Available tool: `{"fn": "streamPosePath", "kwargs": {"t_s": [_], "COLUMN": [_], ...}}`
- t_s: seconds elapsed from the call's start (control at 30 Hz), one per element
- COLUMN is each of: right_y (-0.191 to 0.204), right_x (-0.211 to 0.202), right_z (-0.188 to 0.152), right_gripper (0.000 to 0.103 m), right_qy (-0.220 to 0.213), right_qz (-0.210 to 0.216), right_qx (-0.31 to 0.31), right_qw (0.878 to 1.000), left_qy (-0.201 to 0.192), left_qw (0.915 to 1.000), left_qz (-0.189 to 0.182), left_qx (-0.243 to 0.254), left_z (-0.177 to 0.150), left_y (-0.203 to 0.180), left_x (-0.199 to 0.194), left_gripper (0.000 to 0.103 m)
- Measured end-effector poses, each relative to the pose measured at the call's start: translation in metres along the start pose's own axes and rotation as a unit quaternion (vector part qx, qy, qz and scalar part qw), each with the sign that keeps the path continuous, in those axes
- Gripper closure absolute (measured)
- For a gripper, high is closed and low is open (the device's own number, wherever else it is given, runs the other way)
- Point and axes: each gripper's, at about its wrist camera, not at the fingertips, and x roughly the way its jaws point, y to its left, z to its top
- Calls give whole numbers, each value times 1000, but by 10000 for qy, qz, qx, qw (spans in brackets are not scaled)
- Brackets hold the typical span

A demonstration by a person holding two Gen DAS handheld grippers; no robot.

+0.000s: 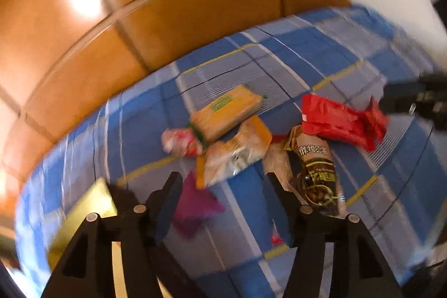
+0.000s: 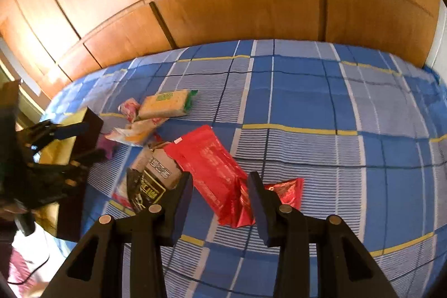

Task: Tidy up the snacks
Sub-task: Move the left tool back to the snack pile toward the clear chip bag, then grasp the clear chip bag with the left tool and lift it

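Snacks lie in a loose heap on the bed (image 2: pixel 307 102), on its blue plaid sheet, and from my seat I read both wrist views near to far.

My right hand-held gripper (image 2: pixel 220 186) has its jaws narrow with the crumpled lower end of the red pouch (image 2: pixel 206 158) between them; whether the pads press it I cannot tell. At 10 o'clock from it lies the dark brown packet (image 2: pixel 151 180), touching the pouch's edge.

My left hand-held gripper (image 1: pixel 223 183) stands about half open above the sheet with nothing gripped. The view is blurred. A purple packet (image 1: pixel 195 208) lies just inside its left finger, and the dark brown packet lies at its right finger.

Farther off, at 12 o'clock from the left one, an orange-and-clear bag (image 1: pixel 237 150) rests against the biscuit pack (image 1: pixel 226 111), with a pink-and-white wrapper (image 1: pixel 178 143) at 9 o'clock of that.

At 9 o'clock in the right view a gold-lined box (image 2: pixel 64 144) sits at the bed's edge, partly behind the left tool.

Wooden wardrobe doors (image 2: pixel 223 4) rise beyond the bed.
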Motion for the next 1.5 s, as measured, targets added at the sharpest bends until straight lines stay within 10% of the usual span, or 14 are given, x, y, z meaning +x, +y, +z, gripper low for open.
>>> {"fn": "streamPosePath", "kwargs": {"t_s": [0.33,0.47,0.97,1.27,1.4,1.5], "right_y": [-5,-4,7,7,6,6], "right_x": [-3,-7,-5,3,4,4], "right_z": [4,4,-1,-4,-5,-5], "right_gripper": [62,62,66,66,66,66], "right_qy": [-25,-154,-224,-94,-58,-50], "right_qz": [102,44,-18,-148,-129,-125], "right_qx": [170,158,-160,-195,-161,-156], "right_qw": [9998,9997,9996,9997,9998,9998], "left_qy": [328,438,-595,-238,-142,-135], "left_qw": [9974,9980,9776,9748,9744,9785], "left_qz": [-154,-370,-1650,-2003,-2034,-1941], "left_qx": [622,258,-1168,-957,-946,-687], "left_z": [20,23,-23,-75,-87,-89], "left_y": [-8,-5,0,-41,-48,-56], "left_x": [60,71,-42,-55,-54,-58], "left_gripper": [43,69,88,86,47,45]}}
